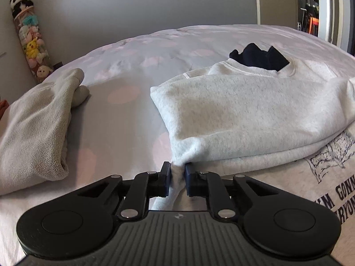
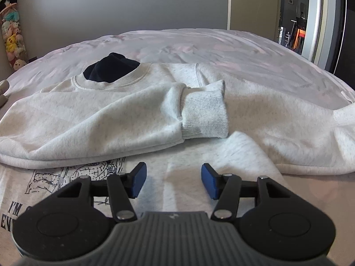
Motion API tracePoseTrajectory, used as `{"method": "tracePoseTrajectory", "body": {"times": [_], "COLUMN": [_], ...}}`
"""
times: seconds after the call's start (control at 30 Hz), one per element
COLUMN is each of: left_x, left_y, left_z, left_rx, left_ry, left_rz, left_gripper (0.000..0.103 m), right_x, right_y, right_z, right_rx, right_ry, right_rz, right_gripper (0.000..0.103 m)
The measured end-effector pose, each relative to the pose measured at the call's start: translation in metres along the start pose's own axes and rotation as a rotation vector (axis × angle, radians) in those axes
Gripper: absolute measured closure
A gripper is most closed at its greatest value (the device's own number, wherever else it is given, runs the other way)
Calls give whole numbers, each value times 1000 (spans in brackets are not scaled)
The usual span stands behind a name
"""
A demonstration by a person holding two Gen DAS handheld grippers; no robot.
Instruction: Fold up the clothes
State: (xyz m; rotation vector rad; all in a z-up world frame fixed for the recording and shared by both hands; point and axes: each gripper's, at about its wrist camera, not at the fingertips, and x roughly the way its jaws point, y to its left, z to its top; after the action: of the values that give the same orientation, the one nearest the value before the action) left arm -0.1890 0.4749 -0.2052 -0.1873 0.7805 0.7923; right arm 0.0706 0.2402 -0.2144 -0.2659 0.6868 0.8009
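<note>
On the bed [image 1: 137,51], whose pale cover carries faint pink spots, a light grey sweatshirt [image 1: 233,110] lies spread out with one sleeve folded across its chest, the ribbed cuff [image 2: 204,115] resting near the middle of the garment. Behind its collar sits a dark navy piece of clothing [image 1: 259,58], touching the neckline. The left gripper [image 1: 178,173] is pinched nearly closed on a corner of the sweatshirt at its near left edge, with fabric bunched between the two dark pads. The right gripper [image 2: 173,178] hovers with its blue-padded jaws at a middling spread over the lower front of the sweatshirt, nothing held between them. A black line drawing and block lettering [image 2: 88,173] are printed on the chest, partly covered by the folded sleeve. Well to the left on the bed lies a folded beige fleece garment [image 1: 37,130]. Against the far left wall stands a tall clear tube of plush toys [image 1: 31,42].
</note>
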Motion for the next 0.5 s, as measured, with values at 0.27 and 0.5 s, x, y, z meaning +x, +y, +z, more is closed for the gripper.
{"method": "tracePoseTrajectory", "body": {"times": [0.27, 0.5], "left_x": [6, 18], "left_y": [52, 63], "left_z": [-3, -10], "left_rx": [-385, -459], "left_ry": [33, 64], "left_rz": [-59, -87], "left_gripper": [93, 93], "right_x": [0, 2], "right_y": [-20, -18], "right_z": [3, 1], "right_rx": [106, 87], "right_ry": [-4, 6], "right_rz": [-38, -9], "right_gripper": [45, 45]}}
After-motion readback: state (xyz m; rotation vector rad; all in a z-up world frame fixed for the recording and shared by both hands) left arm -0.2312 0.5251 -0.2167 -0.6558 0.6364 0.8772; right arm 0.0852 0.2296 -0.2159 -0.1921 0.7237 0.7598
